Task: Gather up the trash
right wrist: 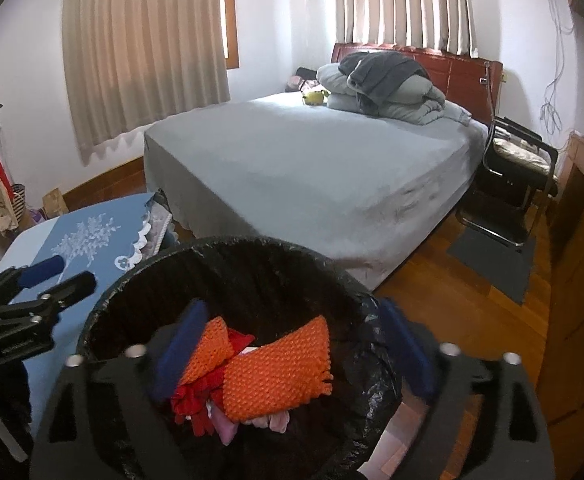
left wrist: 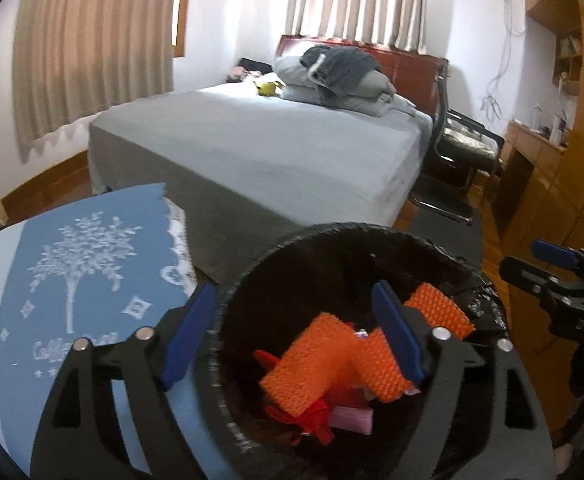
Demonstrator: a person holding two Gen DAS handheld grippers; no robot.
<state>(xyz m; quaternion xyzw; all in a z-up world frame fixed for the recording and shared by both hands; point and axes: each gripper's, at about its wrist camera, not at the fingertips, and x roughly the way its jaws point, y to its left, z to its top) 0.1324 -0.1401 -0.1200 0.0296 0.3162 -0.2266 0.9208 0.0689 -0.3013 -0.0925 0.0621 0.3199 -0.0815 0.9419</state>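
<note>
A black trash bin (left wrist: 252, 292) lined with a black bag fills the lower part of both wrist views (right wrist: 252, 256). Inside it lie orange foam nets (left wrist: 324, 360), red scraps (right wrist: 200, 400) and pink bits (left wrist: 352, 418). My left gripper (left wrist: 296, 336) is wide open and straddles the bin's left rim, one blue pad outside, one inside. My right gripper (right wrist: 296, 352) is wide open and straddles the bin's right rim in the same way. Each gripper also shows at the edge of the other's view.
A blue tablecloth with a white tree print (left wrist: 72, 280) covers a table left of the bin. A grey bed (right wrist: 312, 168) with folded bedding stands behind. A black chair (right wrist: 520, 176) and wooden cabinets (left wrist: 564, 184) stand to the right, on a wooden floor (right wrist: 472, 300).
</note>
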